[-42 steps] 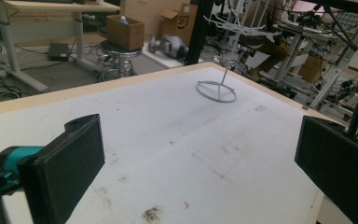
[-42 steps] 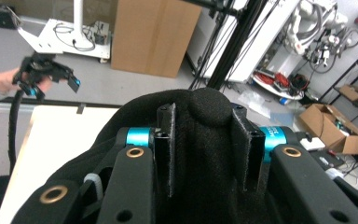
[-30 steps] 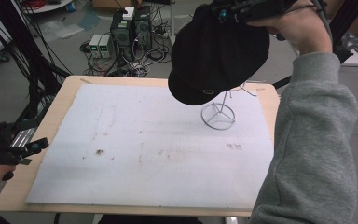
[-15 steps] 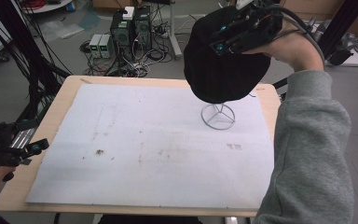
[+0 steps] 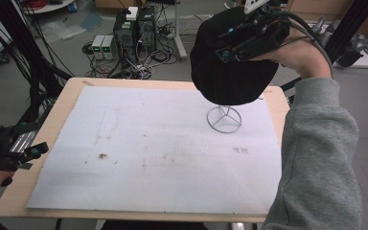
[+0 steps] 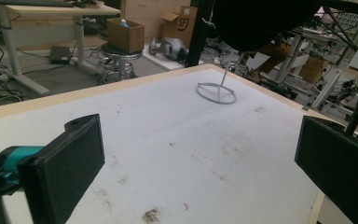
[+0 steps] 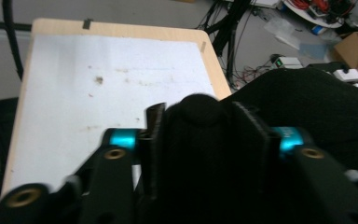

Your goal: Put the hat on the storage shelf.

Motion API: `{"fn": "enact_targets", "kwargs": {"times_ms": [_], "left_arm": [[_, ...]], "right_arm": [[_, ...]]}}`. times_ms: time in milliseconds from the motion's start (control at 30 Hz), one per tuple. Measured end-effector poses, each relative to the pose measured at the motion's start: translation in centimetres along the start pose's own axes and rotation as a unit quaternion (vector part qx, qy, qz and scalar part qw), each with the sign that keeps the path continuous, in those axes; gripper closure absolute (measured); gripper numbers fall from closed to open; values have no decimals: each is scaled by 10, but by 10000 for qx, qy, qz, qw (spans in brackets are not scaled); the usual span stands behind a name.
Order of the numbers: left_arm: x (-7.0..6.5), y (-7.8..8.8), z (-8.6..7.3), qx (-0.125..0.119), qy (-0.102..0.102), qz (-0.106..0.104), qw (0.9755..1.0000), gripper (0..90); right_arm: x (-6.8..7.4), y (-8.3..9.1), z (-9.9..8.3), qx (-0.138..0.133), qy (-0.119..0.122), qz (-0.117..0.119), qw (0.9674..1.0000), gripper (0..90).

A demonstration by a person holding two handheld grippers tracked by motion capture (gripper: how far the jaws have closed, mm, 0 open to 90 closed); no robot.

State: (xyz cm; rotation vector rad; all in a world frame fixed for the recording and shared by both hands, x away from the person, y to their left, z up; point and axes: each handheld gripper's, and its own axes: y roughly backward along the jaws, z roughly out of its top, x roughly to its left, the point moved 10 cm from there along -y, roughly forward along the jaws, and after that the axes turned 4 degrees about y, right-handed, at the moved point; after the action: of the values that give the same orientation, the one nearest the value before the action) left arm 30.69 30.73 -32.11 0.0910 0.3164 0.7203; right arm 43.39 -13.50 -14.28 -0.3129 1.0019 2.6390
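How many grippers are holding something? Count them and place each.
1. The right gripper is shut on the black hat, above the wire stand at the table's far right. The left gripper, open, holds nothing at the left edge.

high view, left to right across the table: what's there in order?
left gripper at the table's left edge → brown stain on the white sheet → wire stand → grey sleeve.

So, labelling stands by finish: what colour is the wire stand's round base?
Light grey wire stand, clearest in the high view.
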Motion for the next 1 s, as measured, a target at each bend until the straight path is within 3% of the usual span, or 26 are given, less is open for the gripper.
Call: {"fn": "enact_targets", "kwargs": {"times_ms": [133, 167, 300, 400, 533, 633, 767, 1000], "left_arm": [[5, 3, 0, -51, 68, 40, 10000, 18], [5, 4, 1, -58, 63, 38, 10000, 18], [4, 5, 2, -73, 18, 12, 10000, 18], [1, 6, 4, -139, -36, -34, 9999, 18], [-2, 7, 6, -162, -57, -89, 9998, 18], [-5, 8, 8, -176, -95, -114, 9997, 18], [-11, 8, 10, -191, -167, -156, 9996, 17], [-23, 3, 11, -161, -300, -282, 9990, 18]], "right_arm": [[1, -2, 0, 12, 19, -11, 10000, 440], [0, -1, 2, -43, -18, -29, 10000, 359], [-4, 3, 6, -194, -215, -186, 9994, 213], [-5, 7, 7, -227, -306, -348, 9987, 149], [-2, 12, 9, -340, -324, -460, 9978, 134], [2, 20, 11, -587, -371, -545, 9961, 125], [10, 25, 8, -726, -412, -493, 9953, 119], [39, 33, 5, -1043, -371, -314, 9934, 116]]}}
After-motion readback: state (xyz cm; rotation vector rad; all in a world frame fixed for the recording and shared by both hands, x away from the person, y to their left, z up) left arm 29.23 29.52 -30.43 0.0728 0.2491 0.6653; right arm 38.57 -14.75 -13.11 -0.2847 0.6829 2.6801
